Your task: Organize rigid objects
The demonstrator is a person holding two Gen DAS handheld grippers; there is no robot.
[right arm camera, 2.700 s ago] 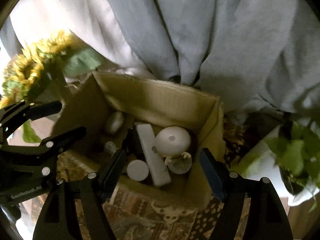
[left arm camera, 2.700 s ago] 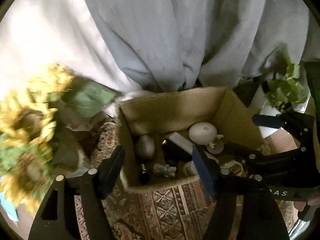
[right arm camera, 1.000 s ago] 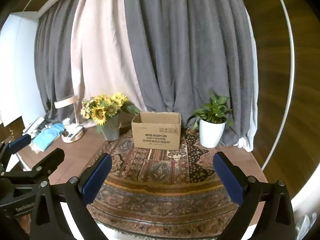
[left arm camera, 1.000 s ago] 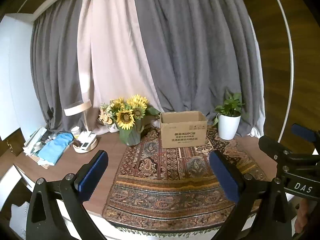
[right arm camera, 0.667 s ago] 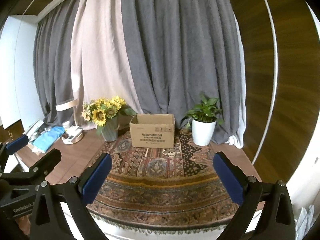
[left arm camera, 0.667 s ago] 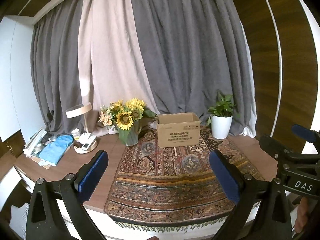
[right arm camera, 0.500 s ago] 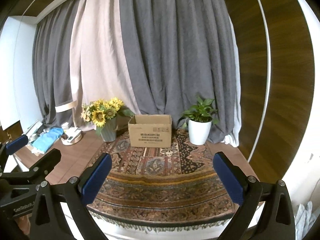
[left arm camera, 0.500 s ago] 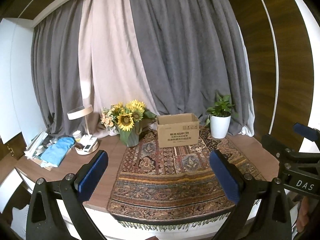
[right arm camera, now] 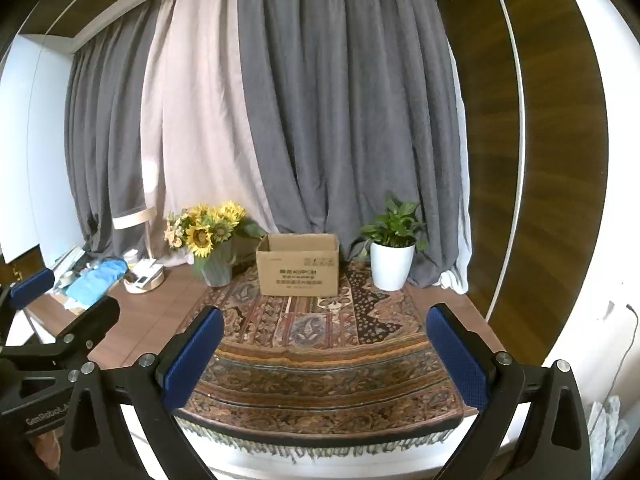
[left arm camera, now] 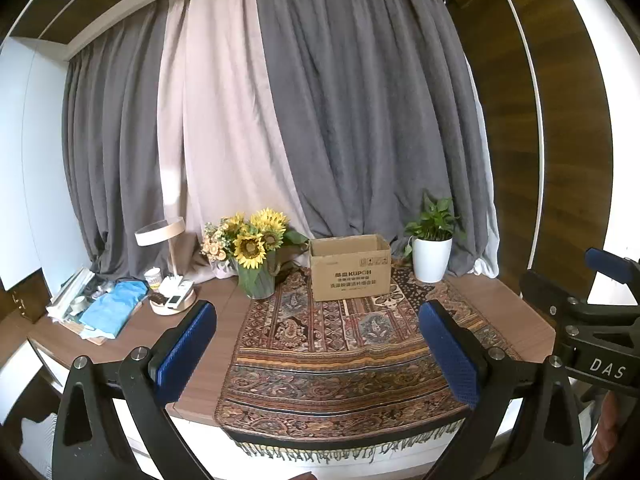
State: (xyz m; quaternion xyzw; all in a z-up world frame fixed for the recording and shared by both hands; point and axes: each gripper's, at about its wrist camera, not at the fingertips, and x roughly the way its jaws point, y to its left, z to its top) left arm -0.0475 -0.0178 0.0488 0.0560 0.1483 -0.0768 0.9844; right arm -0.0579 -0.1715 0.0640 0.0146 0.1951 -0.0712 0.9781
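2 grippers – left [left arm camera: 316,344], right [right arm camera: 324,348] – are held wide apart, empty; a cardboard box [right arm camera: 298,270] is seen far ahead.

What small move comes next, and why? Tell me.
Probably none beyond lowering both grippers: the left gripper and right gripper stand open and empty, well back from the cardboard box, and the patterned rug shows no loose objects left to collect.
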